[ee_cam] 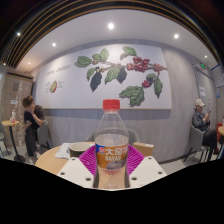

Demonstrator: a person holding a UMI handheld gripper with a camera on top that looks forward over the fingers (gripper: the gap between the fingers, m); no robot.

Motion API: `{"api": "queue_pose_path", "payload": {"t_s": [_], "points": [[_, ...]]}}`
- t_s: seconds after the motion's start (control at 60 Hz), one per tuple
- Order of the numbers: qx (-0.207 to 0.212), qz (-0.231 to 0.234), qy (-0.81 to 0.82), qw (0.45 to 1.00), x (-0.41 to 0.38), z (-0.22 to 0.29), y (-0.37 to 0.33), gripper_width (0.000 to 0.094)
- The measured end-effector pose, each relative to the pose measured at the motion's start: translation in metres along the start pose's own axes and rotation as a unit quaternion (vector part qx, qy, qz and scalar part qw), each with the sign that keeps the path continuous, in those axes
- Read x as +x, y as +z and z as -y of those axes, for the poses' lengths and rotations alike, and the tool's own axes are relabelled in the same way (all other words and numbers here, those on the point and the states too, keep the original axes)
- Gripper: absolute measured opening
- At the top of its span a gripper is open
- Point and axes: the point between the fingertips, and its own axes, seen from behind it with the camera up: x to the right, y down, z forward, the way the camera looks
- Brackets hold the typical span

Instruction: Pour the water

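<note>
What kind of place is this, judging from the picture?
Probably a café or canteen: a large wall painting of leaves and red berries, people sitting at the sides, and a round wooden table. The fingers hold a water bottle.

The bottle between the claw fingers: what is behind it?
Behind the bottle lie a round wooden table, then a wall mural of leaves and red berries. The bottle covers the table's middle. The claw holds the bottle.

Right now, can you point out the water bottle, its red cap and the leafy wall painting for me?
Water bottle (112, 150): gripper view, on its clear body above the label.
Red cap (111, 103): gripper view, cap's front.
Wall painting (118, 70): gripper view, on the green leaves.
</note>
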Motion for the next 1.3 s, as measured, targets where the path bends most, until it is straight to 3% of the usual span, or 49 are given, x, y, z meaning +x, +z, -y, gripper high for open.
{"api": "queue_pose_path", "payload": {"t_s": [0.167,0.317,0.4,0.567,0.783,0.867,1.017,1.1,1.167,1.3], "points": [[0.0,-0.009,-0.059,0.998,0.01,0.009,0.011,0.0327],[0.003,-0.052,-0.317,0.947,0.032,0.04,0.058,0.0327],[0.005,-0.068,-0.49,0.869,0.023,0.055,0.088,0.0328],[-0.007,-0.044,-0.748,0.663,0.019,0.076,0.125,0.0332],[0.036,-0.035,-0.906,0.42,-0.019,0.093,0.144,0.0353],[0.041,-0.033,-0.925,0.375,-0.02,0.096,0.134,0.0356],[0.053,-0.02,-0.927,0.372,-0.018,0.104,0.139,0.0357],[0.057,-0.034,-0.911,0.406,-0.028,0.106,0.131,0.0356],[0.06,-0.034,-0.855,0.514,-0.011,0.121,0.14,0.0354],[0.033,-0.054,-0.597,0.799,0.003,0.112,0.146,0.036]]}}
